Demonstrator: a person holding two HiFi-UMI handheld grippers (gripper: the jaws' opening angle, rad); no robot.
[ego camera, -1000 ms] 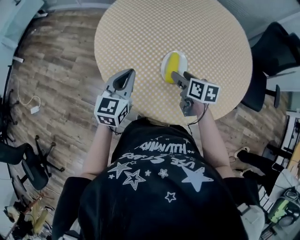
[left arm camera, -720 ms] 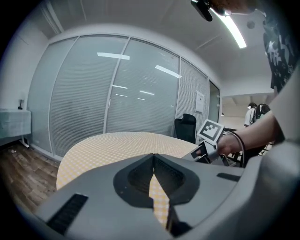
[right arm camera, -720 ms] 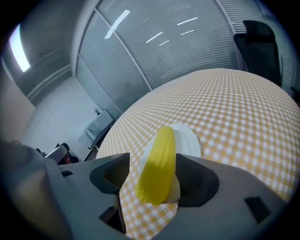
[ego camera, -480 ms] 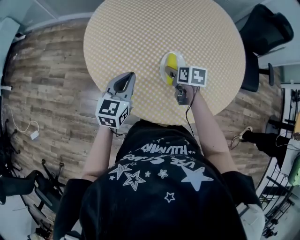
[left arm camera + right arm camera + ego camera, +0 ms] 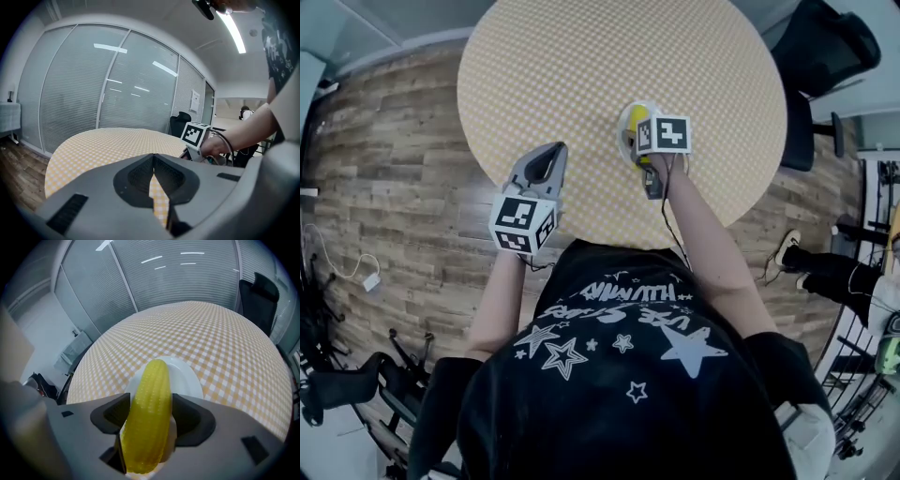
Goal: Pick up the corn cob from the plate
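A yellow corn cob [image 5: 150, 427] lies lengthwise on a small white plate [image 5: 190, 380] on the round checked table [image 5: 581, 75]. My right gripper [image 5: 150, 405] straddles the cob, one jaw pressed against each of its sides, shut on it, while the cob still rests on the plate. In the head view the right gripper [image 5: 645, 155] covers most of the plate [image 5: 625, 114]; only a strip of the corn cob [image 5: 635, 133] shows. My left gripper [image 5: 550, 157] hangs shut and empty over the table's near-left edge, well left of the plate.
Black office chairs [image 5: 820, 66] stand at the table's right side. Wood flooring [image 5: 384, 150] surrounds the table. Glass partition walls [image 5: 93, 93] run behind it. In the left gripper view the right gripper's marker cube [image 5: 196, 134] and a hand show at right.
My right gripper moved forward and left from the plate's near edge onto the plate, and its jaws now hug the corn cob. The left gripper has hardly moved.
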